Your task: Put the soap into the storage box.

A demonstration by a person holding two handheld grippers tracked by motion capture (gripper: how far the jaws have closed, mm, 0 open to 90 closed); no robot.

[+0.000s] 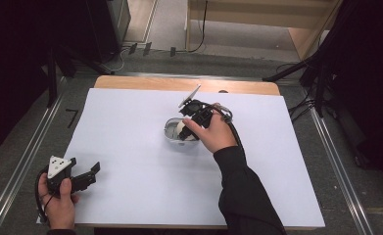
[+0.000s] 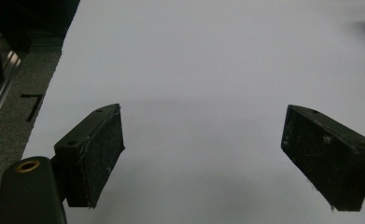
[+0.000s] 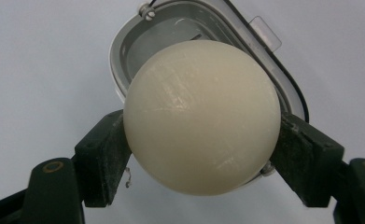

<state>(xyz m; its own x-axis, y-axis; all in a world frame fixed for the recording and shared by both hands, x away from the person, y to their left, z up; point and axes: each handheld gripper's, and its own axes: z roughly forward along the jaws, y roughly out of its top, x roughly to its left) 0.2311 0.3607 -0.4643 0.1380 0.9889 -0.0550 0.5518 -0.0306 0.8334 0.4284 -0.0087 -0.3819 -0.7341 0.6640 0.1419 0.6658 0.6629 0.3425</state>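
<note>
Cream-coloured ball (image 3: 202, 116) sits pinched between the two black jaws of the right hand-held gripper (image 3: 202, 140), one pad pressed against each side of it. It hangs just above a small oval container (image 3: 124, 56) with a grey rim and a clear wall, which stands on the white sheet covering the table (image 1: 130, 196), a little past the middle and nearer the far edge. From the high view the ball (image 1: 184, 129) shows as a pale spot over the container (image 1: 172, 128), with the right hand-held gripper (image 1: 191, 128) coming at it from the right side and the person's hand (image 1: 216, 134) in a dark sleeve wrapped around the tool. A clear tab sticks out from the container's rim on its far side. The left hand-held gripper (image 1: 93, 171) rests at the table's near left corner, held in the other hand (image 1: 59, 203), its jaws spread wide with nothing but bare white sheet between them, well apart from the container.
</note>
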